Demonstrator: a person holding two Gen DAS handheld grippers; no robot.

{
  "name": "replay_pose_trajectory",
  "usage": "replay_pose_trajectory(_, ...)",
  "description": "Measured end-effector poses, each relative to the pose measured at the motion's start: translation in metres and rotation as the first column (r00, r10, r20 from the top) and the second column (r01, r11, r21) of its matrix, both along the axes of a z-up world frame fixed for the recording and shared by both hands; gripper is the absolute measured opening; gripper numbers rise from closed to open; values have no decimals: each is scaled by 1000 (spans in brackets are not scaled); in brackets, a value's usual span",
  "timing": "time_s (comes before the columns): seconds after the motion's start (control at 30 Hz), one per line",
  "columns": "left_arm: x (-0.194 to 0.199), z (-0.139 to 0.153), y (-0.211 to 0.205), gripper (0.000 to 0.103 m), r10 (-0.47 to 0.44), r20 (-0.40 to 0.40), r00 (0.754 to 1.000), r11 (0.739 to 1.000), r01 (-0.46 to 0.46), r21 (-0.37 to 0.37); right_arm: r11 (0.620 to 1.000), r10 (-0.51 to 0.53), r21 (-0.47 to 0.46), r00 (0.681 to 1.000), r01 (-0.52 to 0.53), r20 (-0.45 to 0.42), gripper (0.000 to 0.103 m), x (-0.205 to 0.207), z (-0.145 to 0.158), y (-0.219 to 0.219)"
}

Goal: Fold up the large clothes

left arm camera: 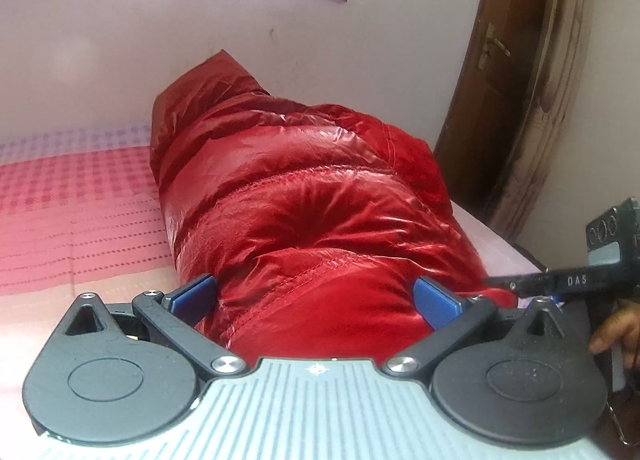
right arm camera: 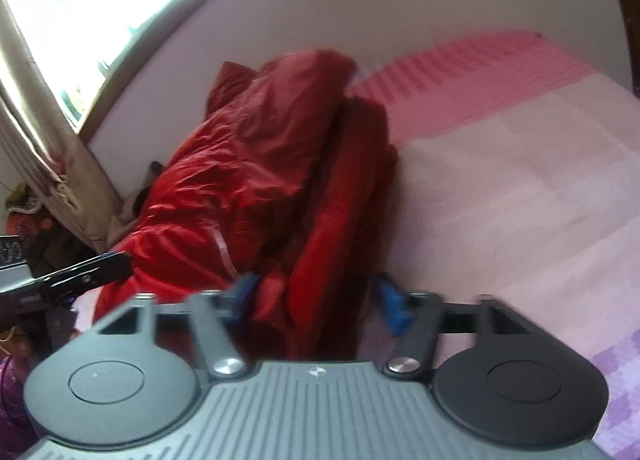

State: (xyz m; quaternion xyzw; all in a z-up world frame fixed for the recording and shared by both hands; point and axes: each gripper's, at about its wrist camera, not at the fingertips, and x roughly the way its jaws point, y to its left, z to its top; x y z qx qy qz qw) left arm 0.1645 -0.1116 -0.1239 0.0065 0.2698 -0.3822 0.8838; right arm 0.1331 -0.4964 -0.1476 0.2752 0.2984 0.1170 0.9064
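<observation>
A shiny red puffer jacket (left arm camera: 304, 196) lies bundled on the pink checked bed (left arm camera: 80, 196), running away from me toward the wall. My left gripper (left arm camera: 316, 296) stands open and wide, its blue pads on either side of the jacket's near end. One black finger of the other tool (left arm camera: 520, 284) reaches in from the right. In the right wrist view, the jacket (right arm camera: 256, 164) is a folded heap at the bed's left side. My right gripper (right arm camera: 318, 300) is open, with the jacket's near folded edge between its blurred blue pads.
A pale wall runs behind the bed (right arm camera: 520, 200). A brown wooden door (left arm camera: 500, 80) stands to the right, and a hand (left arm camera: 616, 328) shows at the edge. A bright window (right arm camera: 100, 0) and beige curtain (right arm camera: 40, 140) sit left of the jacket.
</observation>
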Motion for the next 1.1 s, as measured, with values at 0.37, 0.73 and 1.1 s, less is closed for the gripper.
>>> replay_pose_trajectory(0.37,-2,-1,-11,103,9,0,1000,999,-9,42,968,145,202,989,-150,37,100,51,-33,2)
replay_pose_trajectory(0.73,-4,0,-24,103,26,27,999,990,-29,135,986,121,103,990,-128,78,82,49,-38,15)
replay_pose_trajectory(1.1,-1,1,-25,103,22,21,1000,988,-25,155,990,112,79,990,-118,80,82,48,-34,19)
